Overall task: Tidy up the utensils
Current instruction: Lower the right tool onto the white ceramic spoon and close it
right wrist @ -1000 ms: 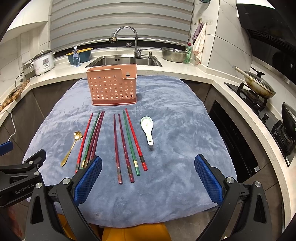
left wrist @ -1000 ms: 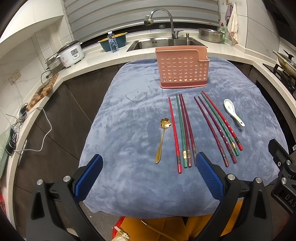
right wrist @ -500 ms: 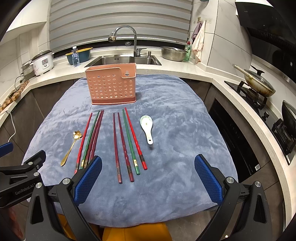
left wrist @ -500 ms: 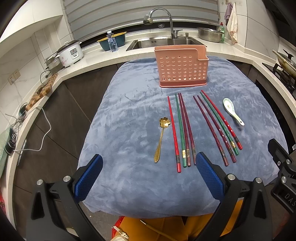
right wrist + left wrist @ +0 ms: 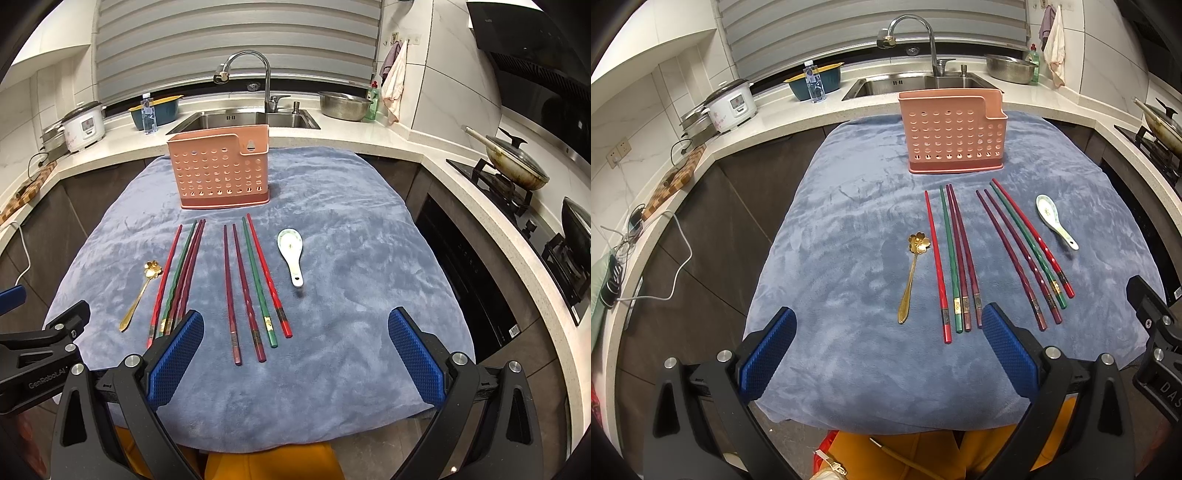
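Nothing is picked up yet, so I judge this the opening step: both my tools hover at the near edge of the blue cloth (image 5: 351, 229), the left gripper (image 5: 886, 350) spread wide and empty, the right gripper (image 5: 295, 350) likewise wide and empty. Just ahead lie the gold spoon (image 5: 913, 273) and the left set of chopsticks (image 5: 955, 258), with the right set of chopsticks (image 5: 255, 284) beside them and the ceramic spoon (image 5: 291, 254) farther right. My next move calls for lowering onto one thin piece without dragging its neighbours. Beyond stands the pink holder (image 5: 219, 170), upright, its path clear; the sink (image 5: 243, 120) sits behind.
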Demonstrator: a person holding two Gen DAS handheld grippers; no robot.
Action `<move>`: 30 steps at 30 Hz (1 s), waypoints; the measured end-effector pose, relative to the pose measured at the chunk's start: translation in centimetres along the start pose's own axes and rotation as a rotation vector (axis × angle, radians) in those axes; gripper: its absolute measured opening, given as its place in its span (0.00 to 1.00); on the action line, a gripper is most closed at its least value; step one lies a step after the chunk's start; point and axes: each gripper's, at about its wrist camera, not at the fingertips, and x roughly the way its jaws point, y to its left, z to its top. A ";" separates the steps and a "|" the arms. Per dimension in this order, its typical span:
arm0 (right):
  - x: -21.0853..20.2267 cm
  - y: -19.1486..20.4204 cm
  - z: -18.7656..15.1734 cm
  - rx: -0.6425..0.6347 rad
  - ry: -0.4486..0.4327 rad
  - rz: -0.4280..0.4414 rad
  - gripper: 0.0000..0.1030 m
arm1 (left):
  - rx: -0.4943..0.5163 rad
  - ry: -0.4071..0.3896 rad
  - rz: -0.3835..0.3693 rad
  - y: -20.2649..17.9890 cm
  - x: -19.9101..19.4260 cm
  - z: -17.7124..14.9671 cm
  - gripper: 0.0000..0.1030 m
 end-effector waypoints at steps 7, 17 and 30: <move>1.7 -1.3 0.5 0.026 0.007 -0.019 0.93 | -0.055 0.009 -0.040 0.6 0.6 -0.3 0.93; 7.7 -3.3 2.5 0.071 0.035 0.018 0.93 | -0.219 0.092 -0.120 5.0 6.2 0.5 0.93; 16.3 -3.2 4.8 0.120 0.121 0.106 0.58 | -0.148 0.146 -0.167 3.6 11.5 0.9 0.77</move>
